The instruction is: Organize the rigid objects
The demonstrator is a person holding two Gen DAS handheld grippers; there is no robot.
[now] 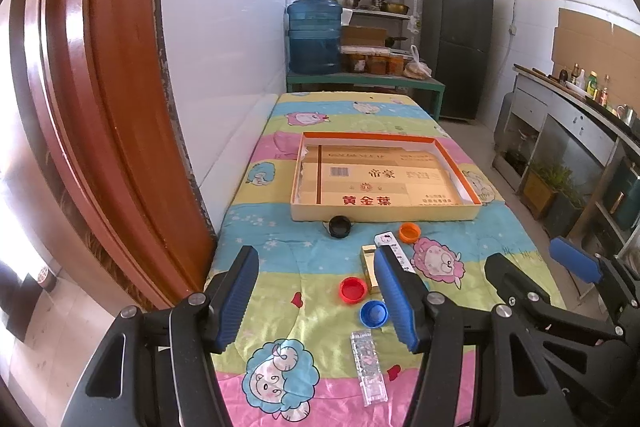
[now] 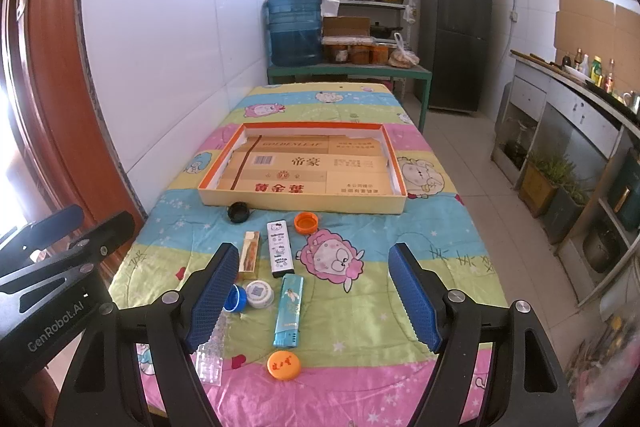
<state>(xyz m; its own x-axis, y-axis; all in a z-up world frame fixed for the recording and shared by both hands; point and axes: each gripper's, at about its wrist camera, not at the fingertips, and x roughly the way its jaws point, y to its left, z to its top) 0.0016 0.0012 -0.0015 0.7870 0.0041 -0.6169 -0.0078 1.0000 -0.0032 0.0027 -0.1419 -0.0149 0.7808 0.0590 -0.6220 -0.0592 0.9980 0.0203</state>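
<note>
A shallow cardboard box [image 1: 384, 215] [image 2: 300, 205] with an orange inner rim lies mid-table, holding only flattened cartons. In front of it lie a black cap [image 2: 239, 212], an orange cap [image 2: 306, 222], a gold lighter [image 2: 250, 251], a white cartoon lighter [image 2: 281, 247], a teal lighter [image 2: 289, 311], a white cap [image 2: 259, 293], a blue cap [image 1: 373, 313], a red cap [image 1: 353, 289], a clear lighter [image 1: 369, 367] and an orange lid [image 2: 284, 365]. My left gripper [image 1: 316, 297] is open above the near left. My right gripper [image 2: 312, 297] is open above the lighters.
The table carries a striped cartoon cloth [image 2: 400, 251]. A tiled wall and red door frame [image 1: 100, 107] stand at the left. A water jug [image 2: 294, 27], shelves and a fridge [image 2: 456, 35] stand behind. A counter [image 2: 580, 115] runs along the right.
</note>
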